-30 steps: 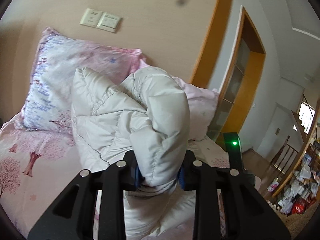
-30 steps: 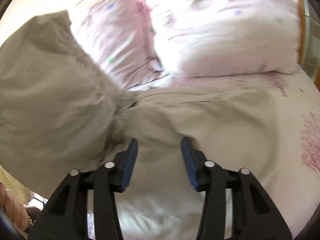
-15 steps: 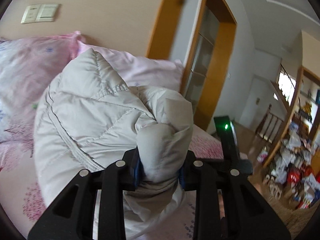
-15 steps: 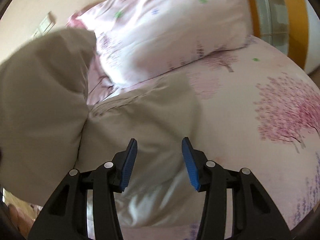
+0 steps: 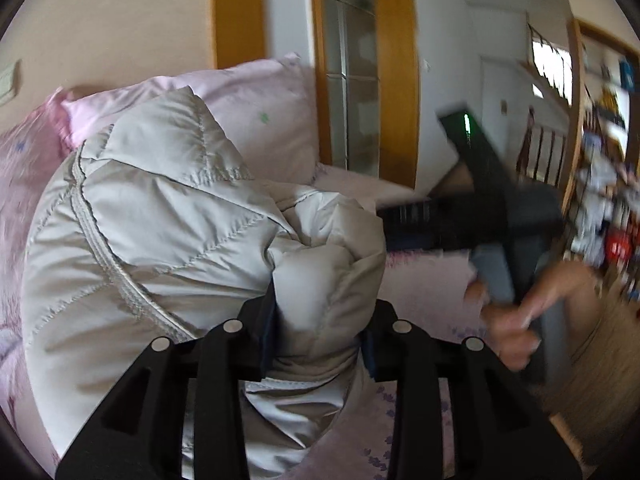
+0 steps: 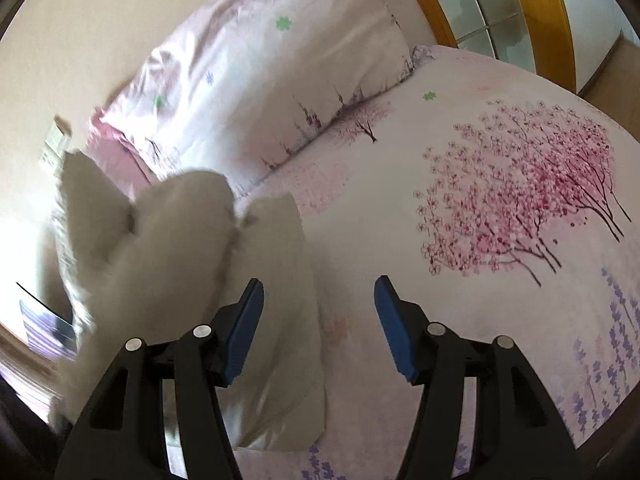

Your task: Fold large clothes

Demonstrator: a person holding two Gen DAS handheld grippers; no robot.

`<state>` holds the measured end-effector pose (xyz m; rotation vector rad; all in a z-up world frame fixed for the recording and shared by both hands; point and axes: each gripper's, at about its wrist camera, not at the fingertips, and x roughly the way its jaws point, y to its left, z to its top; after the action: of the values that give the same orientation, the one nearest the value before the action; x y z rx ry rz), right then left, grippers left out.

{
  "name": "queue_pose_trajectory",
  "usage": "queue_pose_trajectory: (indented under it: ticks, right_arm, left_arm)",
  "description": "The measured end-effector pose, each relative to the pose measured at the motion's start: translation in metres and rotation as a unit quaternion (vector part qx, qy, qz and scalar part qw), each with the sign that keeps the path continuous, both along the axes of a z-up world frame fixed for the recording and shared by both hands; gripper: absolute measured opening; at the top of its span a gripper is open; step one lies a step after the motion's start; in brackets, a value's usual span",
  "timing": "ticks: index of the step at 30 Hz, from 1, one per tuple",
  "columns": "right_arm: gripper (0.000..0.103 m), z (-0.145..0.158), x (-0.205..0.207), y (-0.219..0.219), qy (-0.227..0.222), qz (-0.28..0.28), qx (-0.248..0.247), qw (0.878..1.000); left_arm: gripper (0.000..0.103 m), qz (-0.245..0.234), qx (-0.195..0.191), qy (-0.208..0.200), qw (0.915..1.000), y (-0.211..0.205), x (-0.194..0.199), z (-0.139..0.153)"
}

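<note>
A pale grey quilted puffer jacket (image 5: pixel 160 232) bulges up in front of the left wrist camera. My left gripper (image 5: pixel 320 336) is clamped on a thick fold of it, and its jaws are opening while the fabric still fills the gap. In the right wrist view the same jacket (image 6: pixel 160 248) lies bunched at the left on the pink bedsheet (image 6: pixel 400 208). My right gripper (image 6: pixel 318 320) hovers over its edge and the bare sheet, jaws opening, nothing between them. The right-hand tool's black body (image 5: pixel 492 216) and the hand (image 5: pixel 516 320) holding it show at the right.
A pink-white pillow (image 6: pixel 260 68) leans on the beige wall at the head of the bed. An orange-framed glass door (image 5: pixel 352 100) stands past the bed's edge. Cluttered shelves (image 5: pixel 600 200) and a stair rail lie further right. Tree-print sheet spreads to the right.
Both hands have swept right across the bed. The left one carried the jacket fold along. The right jaws widened and left the jacket for bare sheet.
</note>
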<state>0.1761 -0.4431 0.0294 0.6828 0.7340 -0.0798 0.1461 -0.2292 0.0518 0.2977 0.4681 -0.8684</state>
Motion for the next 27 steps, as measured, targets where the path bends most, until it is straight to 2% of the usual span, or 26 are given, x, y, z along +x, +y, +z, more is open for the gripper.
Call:
queue_pose_trajectory:
  ticks: [4, 8, 12, 18, 19, 20, 22, 23, 27]
  right_arm:
    - [0.059, 0.029, 0.0, -0.005, -0.042, 0.026, -0.003, 0.999]
    - [0.059, 0.061, 0.014, 0.007, -0.082, 0.133, 0.023, 0.987]
    - [0.059, 0.071, 0.035, 0.023, -0.066, 0.195, 0.02, 0.978]
    - [0.059, 0.056, 0.058, 0.036, -0.014, 0.224, 0.022, 0.974]
    - [0.055, 0.053, 0.061, 0.037, -0.008, 0.228, 0.028, 0.973]
    - [0.043, 0.049, 0.065, 0.037, -0.002, 0.23, 0.036, 0.973]
    - [0.028, 0.042, 0.072, 0.032, 0.0, 0.234, 0.064, 0.97]
    - [0.023, 0.039, 0.075, 0.031, 0.004, 0.23, 0.065, 0.971]
    - [0.019, 0.028, 0.085, 0.031, 0.028, 0.216, 0.043, 0.975]
  left_arm:
    - [0.036, -0.018, 0.023, -0.002, 0.9996, -0.014, -0.002, -0.018]
    - [0.038, -0.031, 0.043, -0.005, 0.9986, -0.023, -0.004, -0.031]
    - [0.041, -0.04, 0.058, -0.006, 0.9975, -0.035, -0.003, -0.042]
    - [0.046, -0.046, 0.066, -0.006, 0.9967, -0.042, -0.011, -0.051]
    - [0.046, -0.045, 0.067, -0.006, 0.9967, -0.042, -0.011, -0.051]
    - [0.046, -0.045, 0.067, -0.006, 0.9967, -0.043, -0.011, -0.052]
    - [0.046, -0.044, 0.069, -0.01, 0.9966, -0.044, -0.01, -0.052]
    - [0.046, -0.043, 0.071, -0.011, 0.9965, -0.045, -0.01, -0.051]
    - [0.046, -0.05, 0.058, 0.012, 0.997, -0.037, -0.019, -0.034]
